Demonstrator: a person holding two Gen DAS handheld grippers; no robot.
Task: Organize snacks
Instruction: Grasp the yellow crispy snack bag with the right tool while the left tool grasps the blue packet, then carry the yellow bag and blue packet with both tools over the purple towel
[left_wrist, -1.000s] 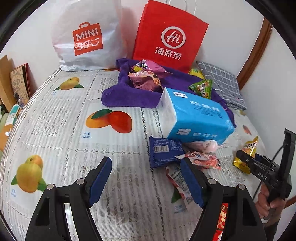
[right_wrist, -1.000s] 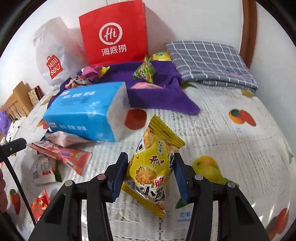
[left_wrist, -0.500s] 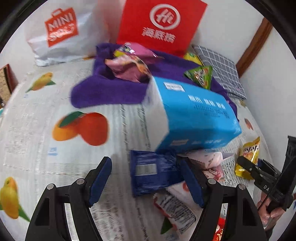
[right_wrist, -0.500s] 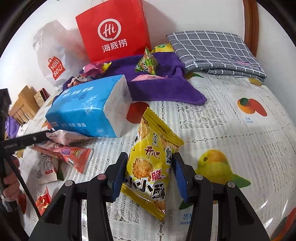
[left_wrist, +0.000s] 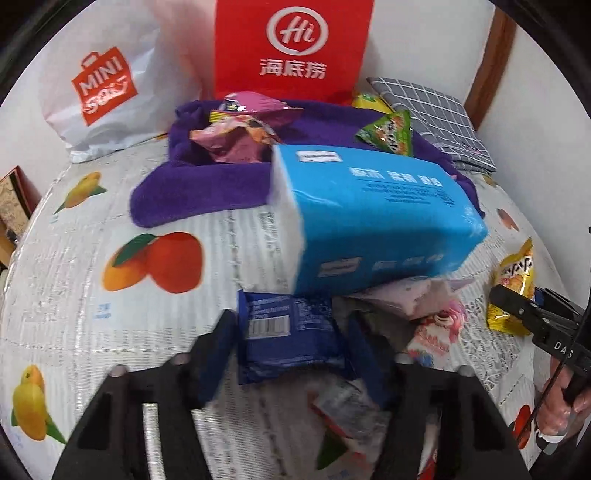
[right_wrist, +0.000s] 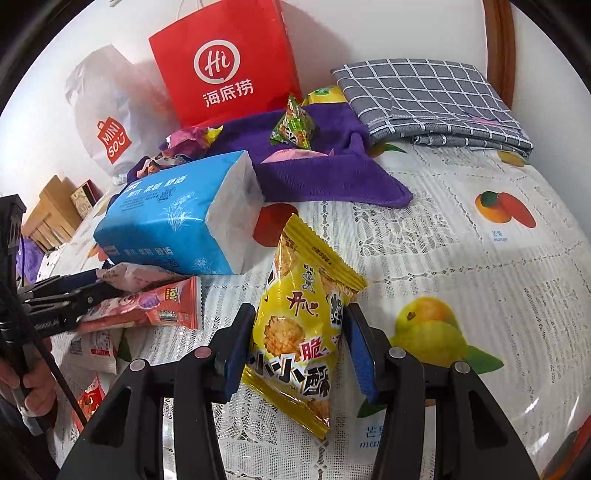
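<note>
Two bags, "MINISO" (left_wrist: 105, 88) and "Hi" (left_wrist: 291, 48); right gripper (right_wrist: 297, 343) fingers clamp one yellow packet (right_wrist: 299, 332); left gripper (left_wrist: 291, 350) fingers, just closing, straddle one blue packet (left_wrist: 288, 332)

You are working over a table (right_wrist: 480, 280) under a white lace cloth printed with mangoes and oranges. A plain white wall (left_wrist: 424, 40) closes its far edge. A brown wooden frame (right_wrist: 498, 44) runs up that wall at the far right corner. Beyond the left edge you can see wooden furniture (right_wrist: 51, 218) and a patterned box (right_wrist: 84, 197) beside it. The light is bright and even, with soft shadows on the wall.
</note>
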